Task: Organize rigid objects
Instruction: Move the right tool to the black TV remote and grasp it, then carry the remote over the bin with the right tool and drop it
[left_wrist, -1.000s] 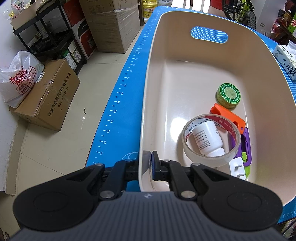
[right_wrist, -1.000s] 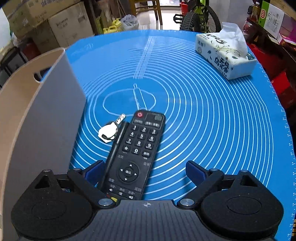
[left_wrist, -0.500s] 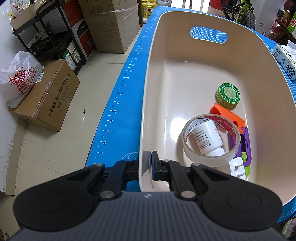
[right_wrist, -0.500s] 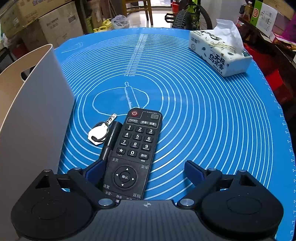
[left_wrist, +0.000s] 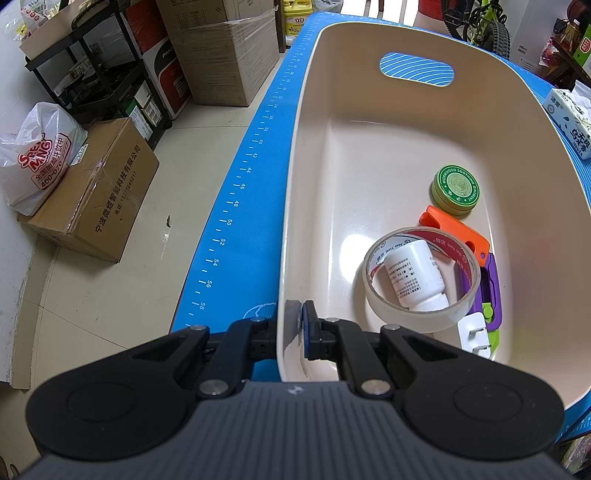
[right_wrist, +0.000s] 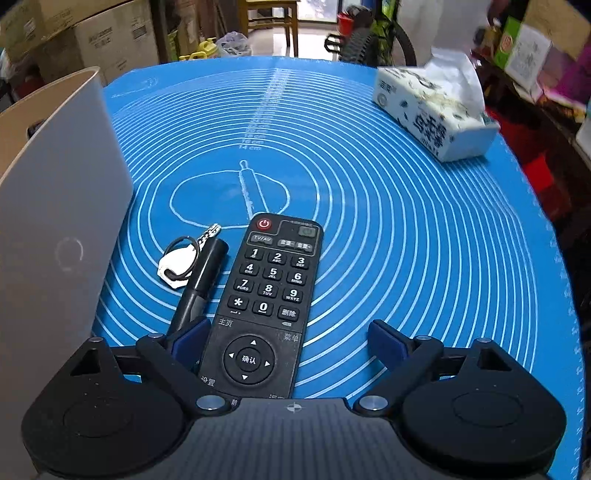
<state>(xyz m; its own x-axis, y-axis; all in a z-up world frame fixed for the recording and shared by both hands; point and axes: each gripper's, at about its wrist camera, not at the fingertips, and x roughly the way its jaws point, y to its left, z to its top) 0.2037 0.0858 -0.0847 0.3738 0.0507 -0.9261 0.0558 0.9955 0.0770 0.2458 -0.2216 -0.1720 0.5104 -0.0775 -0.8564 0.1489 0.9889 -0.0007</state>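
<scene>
Left gripper (left_wrist: 295, 332) is clamped on the near wall of the bin (left_wrist: 291, 206), apparently to steady it while things go in. Right gripper (right_wrist: 288, 341) is spread wide, straddling the near end of the remote (right_wrist: 266, 302) on the table (right_wrist: 424, 240), likely lining up a grasp. A marker (right_wrist: 201, 282) and key (right_wrist: 177, 267) lie just left of the remote, beside the bin. Inside the bin: tin (left_wrist: 457, 189), tape (left_wrist: 384, 306) ringing a bottle (left_wrist: 413, 275), orange (left_wrist: 458, 232) and purple (left_wrist: 493, 284) items, plug (left_wrist: 474, 334).

Bottle (left_wrist: 413, 275) inside tape roll (left_wrist: 417, 317)
</scene>
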